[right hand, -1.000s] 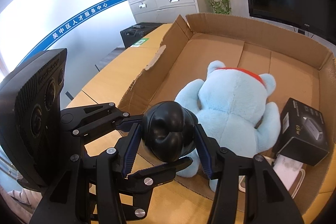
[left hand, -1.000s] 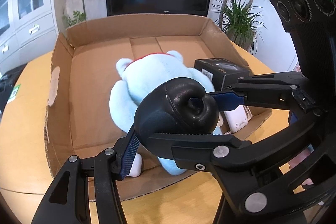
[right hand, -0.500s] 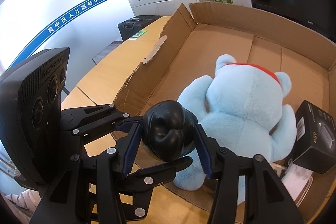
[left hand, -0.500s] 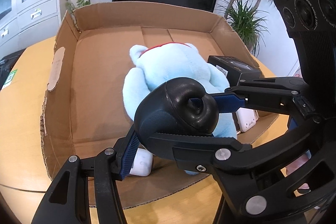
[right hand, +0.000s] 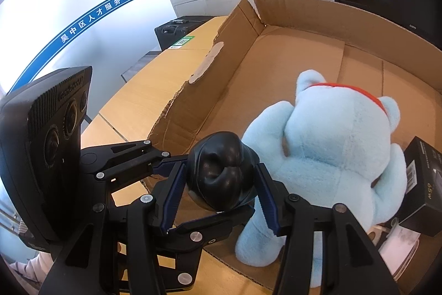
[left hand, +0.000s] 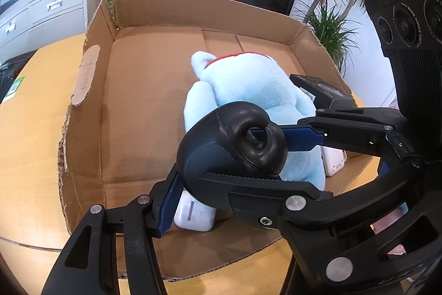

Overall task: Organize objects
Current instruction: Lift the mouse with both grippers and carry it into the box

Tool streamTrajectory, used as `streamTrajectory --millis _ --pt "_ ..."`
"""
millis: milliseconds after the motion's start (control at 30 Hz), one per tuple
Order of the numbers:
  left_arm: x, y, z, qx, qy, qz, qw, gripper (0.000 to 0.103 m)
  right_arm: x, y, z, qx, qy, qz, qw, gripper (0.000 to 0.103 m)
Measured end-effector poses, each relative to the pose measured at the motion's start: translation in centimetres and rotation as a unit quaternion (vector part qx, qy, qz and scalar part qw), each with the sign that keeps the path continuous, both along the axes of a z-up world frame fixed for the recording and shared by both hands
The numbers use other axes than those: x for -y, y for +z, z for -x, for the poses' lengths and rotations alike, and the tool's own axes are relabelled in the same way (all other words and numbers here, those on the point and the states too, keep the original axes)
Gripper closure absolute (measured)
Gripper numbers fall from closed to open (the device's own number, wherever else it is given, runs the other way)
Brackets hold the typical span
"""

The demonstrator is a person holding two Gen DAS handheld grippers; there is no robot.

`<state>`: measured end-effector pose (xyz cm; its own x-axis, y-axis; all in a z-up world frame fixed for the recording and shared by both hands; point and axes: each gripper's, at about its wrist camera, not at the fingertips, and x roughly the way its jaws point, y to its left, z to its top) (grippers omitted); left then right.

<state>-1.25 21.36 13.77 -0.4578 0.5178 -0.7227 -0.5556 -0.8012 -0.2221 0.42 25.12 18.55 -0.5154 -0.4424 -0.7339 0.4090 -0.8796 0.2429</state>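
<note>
A black padded object [left hand: 232, 145], like a folded headphone ear cup, hangs over the near edge of an open cardboard box [left hand: 193, 7]. My left gripper [left hand: 221, 184] is shut on it, one blue pad [left hand: 168, 201] against its lower left side. The right gripper [right hand: 218, 195] is shut on the same black object [right hand: 221, 176], a blue pad on each side. Each gripper reaches into the other's view from the side. Behind it in the box [right hand: 304, 10] lies a light blue plush toy [left hand: 254, 85] [right hand: 331, 143], face down, with a red collar.
A small black carton [left hand: 323, 93] [right hand: 422, 184] sits right of the plush. A white case [left hand: 193, 214] lies at the box's near wall and a white device [left hand: 334, 159] at the near right. The box stands on a wooden table [left hand: 33, 129]. A screen, plants and cabinets stand behind.
Both grippers have carried the black object forward and a little down toward the box, so the box and plush look larger. Neither grip has changed.
</note>
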Motion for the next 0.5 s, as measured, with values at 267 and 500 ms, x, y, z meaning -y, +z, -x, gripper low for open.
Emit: streamTrajectory --millis 267,500 --pt "0.9 -0.9 1.0 0.015 0.013 -0.005 0.9998 0.046 0.9 -0.5 0.8 0.005 0.003 -0.004 1.0 0.056" --pt "1.4 -1.6 1.6 0.027 0.021 -0.008 0.9994 0.046 1.4 -0.9 1.3 0.008 0.005 -0.011 1.0 0.057"
